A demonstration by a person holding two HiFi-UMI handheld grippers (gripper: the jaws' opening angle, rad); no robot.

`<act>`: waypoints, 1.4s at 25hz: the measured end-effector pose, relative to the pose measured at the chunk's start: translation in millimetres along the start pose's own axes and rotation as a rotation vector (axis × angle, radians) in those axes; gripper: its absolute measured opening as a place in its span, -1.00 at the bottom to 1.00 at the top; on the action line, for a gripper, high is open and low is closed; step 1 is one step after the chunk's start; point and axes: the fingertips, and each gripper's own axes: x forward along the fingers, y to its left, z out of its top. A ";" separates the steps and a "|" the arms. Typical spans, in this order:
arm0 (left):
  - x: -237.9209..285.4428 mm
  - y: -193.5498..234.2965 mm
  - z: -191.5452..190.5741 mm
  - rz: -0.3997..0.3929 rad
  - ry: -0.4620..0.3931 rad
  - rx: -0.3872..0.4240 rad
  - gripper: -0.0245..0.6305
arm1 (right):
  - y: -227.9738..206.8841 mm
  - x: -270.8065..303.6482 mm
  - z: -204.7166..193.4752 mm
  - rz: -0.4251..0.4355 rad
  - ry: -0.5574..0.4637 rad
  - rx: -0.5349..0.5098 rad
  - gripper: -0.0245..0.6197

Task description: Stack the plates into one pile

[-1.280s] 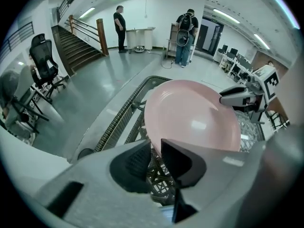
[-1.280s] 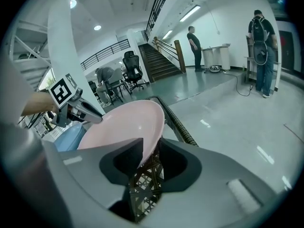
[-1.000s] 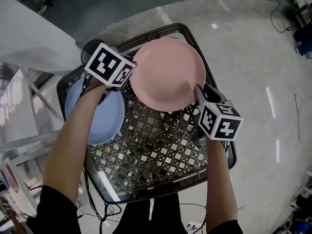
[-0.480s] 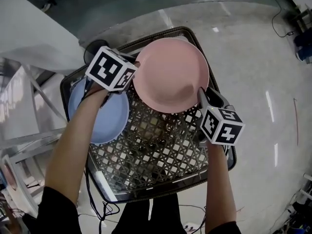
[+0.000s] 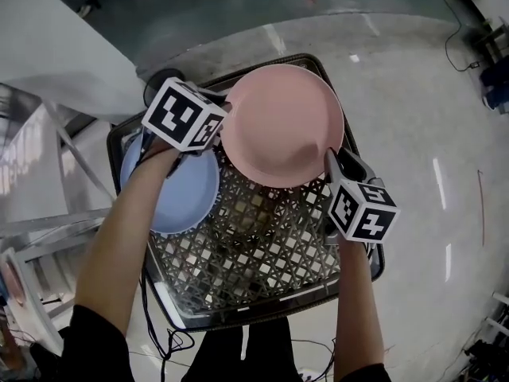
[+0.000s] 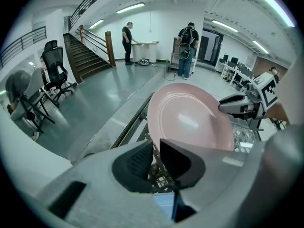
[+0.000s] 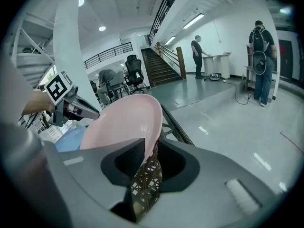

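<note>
Grey glossy floor [image 5: 398, 94] of a big hall, black lattice surface [image 5: 262, 245] mid-frame in the head view; all places below are given against that surface.

Pink plate [image 5: 282, 126] is over the far half of the surface, its far edge reaching the surface's far rim. It reads as raised and tilted, not lying flat. Blue plate [image 5: 183, 193] lies flat on the left side of the surface, close to its left rim, with nothing on it.

Left claw [image 6: 156, 144]: jaws nearly together, pinching the pink plate's rim on the side toward the surface's left. Right claw [image 7: 152, 140]: jaws closing, with the pink plate's rim between them on the side toward the surface's right. The pads are probably not pressing yet: lattice shows through the gap under the rim, and contact is hard to read there.

Step in hand: pick-up of the pink plate, with the two-claw hold being completed. No pile yet, two plates apart.

Next move calls for:
- Finish the right claw's grip on the rim.
- Carry the pink plate toward the left side of the surface.
- Level it, centre it over the blue plate and lower it until it nests.
- Let go with both claws.

Both claws should move together, since the rim is thin and smooth and a one-sided pinch could let the plate swing.
</note>
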 end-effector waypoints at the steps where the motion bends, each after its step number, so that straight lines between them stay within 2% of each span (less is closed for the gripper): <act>1: -2.8 0.5 0.5 0.002 -0.004 0.000 -0.78 | 1.3 -0.8 2.0 0.001 -0.004 0.000 -0.65; 8: -25.7 5.1 0.8 0.020 -0.031 -0.013 -0.78 | 15.0 -7.2 13.8 0.016 -0.023 -0.018 -0.65; 15: -55.3 18.9 -18.2 0.060 -0.031 -0.049 -0.78 | 45.5 -6.5 23.3 0.063 -0.031 -0.050 -0.66; 24: -110.5 48.0 -70.0 0.132 -0.034 -0.148 -0.78 | 112.5 5.6 30.6 0.167 -0.011 -0.113 -0.67; 35: -170.2 66.7 -165.9 0.211 -0.039 -0.309 -0.78 | 204.8 18.3 16.3 0.296 0.041 -0.229 -0.69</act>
